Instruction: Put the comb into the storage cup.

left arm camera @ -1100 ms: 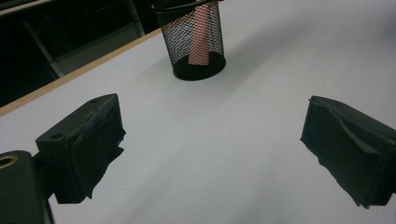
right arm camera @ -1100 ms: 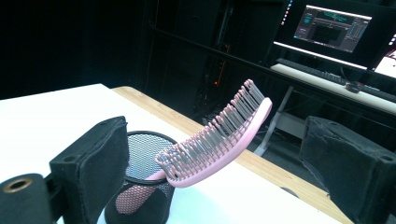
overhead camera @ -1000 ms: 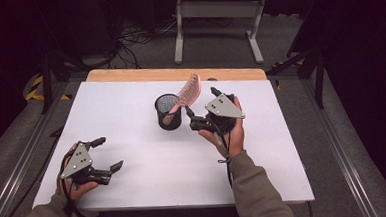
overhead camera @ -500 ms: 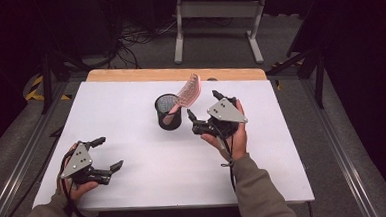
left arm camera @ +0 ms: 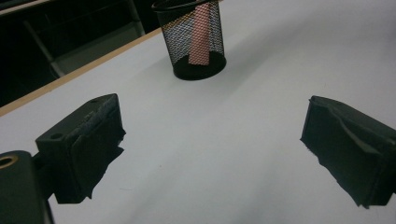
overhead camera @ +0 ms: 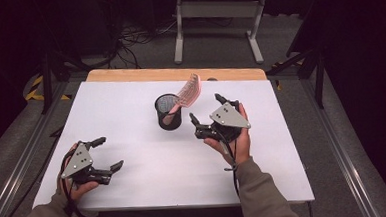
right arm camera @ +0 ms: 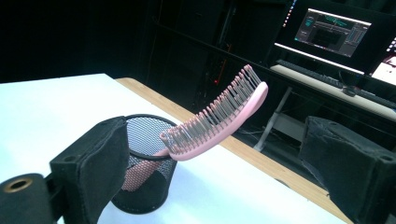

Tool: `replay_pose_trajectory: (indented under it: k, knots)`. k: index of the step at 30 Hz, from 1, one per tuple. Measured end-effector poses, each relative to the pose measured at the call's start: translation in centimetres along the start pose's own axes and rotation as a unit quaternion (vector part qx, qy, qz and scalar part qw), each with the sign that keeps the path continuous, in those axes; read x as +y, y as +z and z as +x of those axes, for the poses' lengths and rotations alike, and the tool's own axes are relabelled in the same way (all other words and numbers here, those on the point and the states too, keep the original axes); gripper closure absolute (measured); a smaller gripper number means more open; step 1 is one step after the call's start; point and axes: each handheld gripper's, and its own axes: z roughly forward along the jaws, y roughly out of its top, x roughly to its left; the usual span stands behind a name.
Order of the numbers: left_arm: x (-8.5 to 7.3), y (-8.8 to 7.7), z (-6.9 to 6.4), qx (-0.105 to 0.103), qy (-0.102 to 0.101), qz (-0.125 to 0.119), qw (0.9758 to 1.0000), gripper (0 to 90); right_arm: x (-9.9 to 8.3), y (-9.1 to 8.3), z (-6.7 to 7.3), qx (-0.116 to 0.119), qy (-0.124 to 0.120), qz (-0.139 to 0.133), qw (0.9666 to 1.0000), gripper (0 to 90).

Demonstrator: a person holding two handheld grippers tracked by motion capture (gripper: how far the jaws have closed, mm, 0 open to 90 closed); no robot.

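Presently: right gripper [overhead camera: 207,109], jaws spread wide and empty, held off the white table [overhead camera: 130,92] just beside the black wire-mesh cup [overhead camera: 168,111], having drawn slightly back from it. Left gripper [overhead camera: 104,154], jaws likewise apart, low at the near-left, unmoved. Cup holds a pink plastic hairbrush [overhead camera: 186,92], handle down, bristled head leaning out over the rim.

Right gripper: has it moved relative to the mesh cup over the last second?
Yes, slightly. The right gripper has drawn back from the mesh cup, toward the table's right side and a little nearer the person.
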Motion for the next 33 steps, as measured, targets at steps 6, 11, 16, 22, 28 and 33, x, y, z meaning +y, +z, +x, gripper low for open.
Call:
replay_pose_trajectory:
  k: [6, 11, 16, 22, 28, 33]
  knots:
    - [0.0, 0.0, 0.0, 0.000, 0.001, -0.002, 1.0000, 6.4, -0.4, -0.5, -0.1, -0.003, -0.006, 0.002, 1.0000, 8.7]
    - [0.0, 0.0, 0.0, 0.000, 0.000, -0.001, 1.0000, 6.4, -0.8, -0.9, -0.2, -0.003, -0.008, 0.006, 0.9999, 8.7]
    - [0.0, 0.0, 0.0, 0.002, 0.001, -0.002, 1.0000, 6.3, -1.1, -1.3, -0.4, -0.005, -0.006, 0.006, 1.0000, 8.7]
    - [0.0, -0.1, 0.0, 0.004, 0.000, -0.004, 1.0000, 6.3, -1.3, -1.7, -0.5, -0.002, -0.009, 0.006, 0.9999, 8.7]
    - [0.0, -0.1, 0.0, 0.003, 0.000, -0.003, 1.0000, 6.3, -1.6, -2.1, -0.4, -0.003, -0.017, 0.007, 0.9998, 8.7]
    - [0.0, -0.1, 0.0, 0.005, 0.000, -0.004, 1.0000, 6.4, -2.0, -2.5, -0.5, 0.000, -0.021, 0.012, 0.9997, 8.7]
